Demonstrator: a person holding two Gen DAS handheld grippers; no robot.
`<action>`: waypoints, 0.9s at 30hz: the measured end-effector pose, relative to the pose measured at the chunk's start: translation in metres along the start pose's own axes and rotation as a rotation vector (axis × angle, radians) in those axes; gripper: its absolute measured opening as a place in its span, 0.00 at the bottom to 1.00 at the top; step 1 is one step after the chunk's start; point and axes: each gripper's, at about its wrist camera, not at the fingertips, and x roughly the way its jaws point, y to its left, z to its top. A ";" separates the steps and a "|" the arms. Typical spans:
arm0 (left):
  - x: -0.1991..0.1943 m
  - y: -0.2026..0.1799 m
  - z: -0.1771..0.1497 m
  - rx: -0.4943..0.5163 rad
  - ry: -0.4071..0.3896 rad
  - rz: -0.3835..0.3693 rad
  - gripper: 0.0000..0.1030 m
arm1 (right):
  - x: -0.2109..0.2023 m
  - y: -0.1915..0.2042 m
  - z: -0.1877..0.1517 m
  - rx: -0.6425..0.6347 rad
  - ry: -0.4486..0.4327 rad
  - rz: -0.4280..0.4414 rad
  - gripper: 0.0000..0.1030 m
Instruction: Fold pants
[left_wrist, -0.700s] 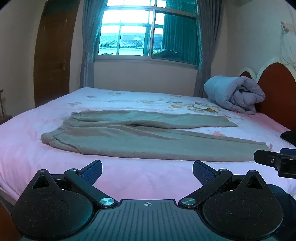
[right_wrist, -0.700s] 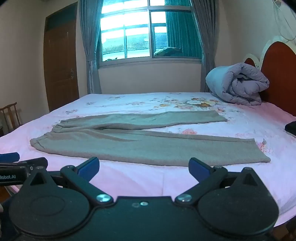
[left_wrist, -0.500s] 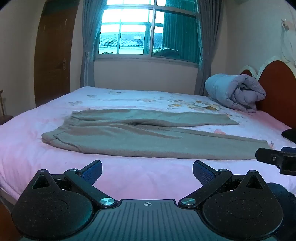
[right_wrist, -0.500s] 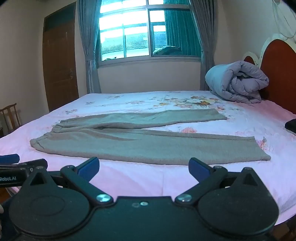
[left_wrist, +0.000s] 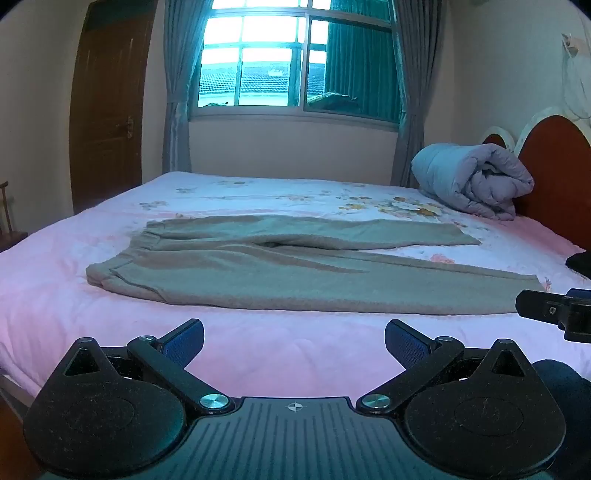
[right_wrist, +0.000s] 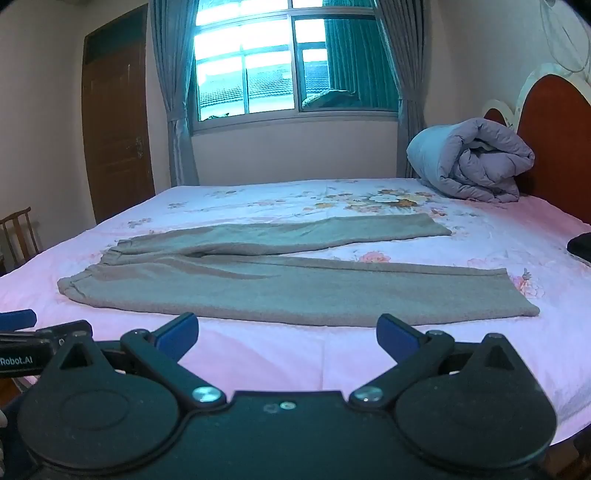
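Grey-beige pants (left_wrist: 288, 277) lie flat on the pink floral bed (left_wrist: 280, 350), waistband at the left, both legs stretched to the right and slightly apart. They also show in the right wrist view (right_wrist: 280, 288). My left gripper (left_wrist: 294, 341) is open and empty, held over the bed's near edge, short of the pants. My right gripper (right_wrist: 287, 334) is open and empty, also just short of the near leg. The right gripper's finger shows at the right edge of the left wrist view (left_wrist: 554, 312).
A rolled grey-blue duvet (left_wrist: 476, 181) lies at the back right by the red headboard (left_wrist: 554, 166). A dark object (right_wrist: 580, 245) sits at the bed's right edge. A wooden chair (right_wrist: 18, 236) stands left of the bed, a door (right_wrist: 114, 133) and window behind.
Both grippers have moved slightly; the pants sit a little higher in both views. Both jaws stay open. The pants have not moved.
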 end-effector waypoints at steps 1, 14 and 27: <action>0.000 0.000 -0.001 0.001 0.000 0.001 1.00 | 0.000 0.000 0.000 -0.001 0.000 0.000 0.94; -0.001 -0.002 0.003 0.006 0.008 0.007 1.00 | 0.001 0.000 -0.001 -0.003 0.002 -0.002 0.94; 0.003 0.000 0.001 0.004 0.023 0.014 1.00 | 0.005 -0.001 -0.004 -0.006 0.017 -0.011 0.94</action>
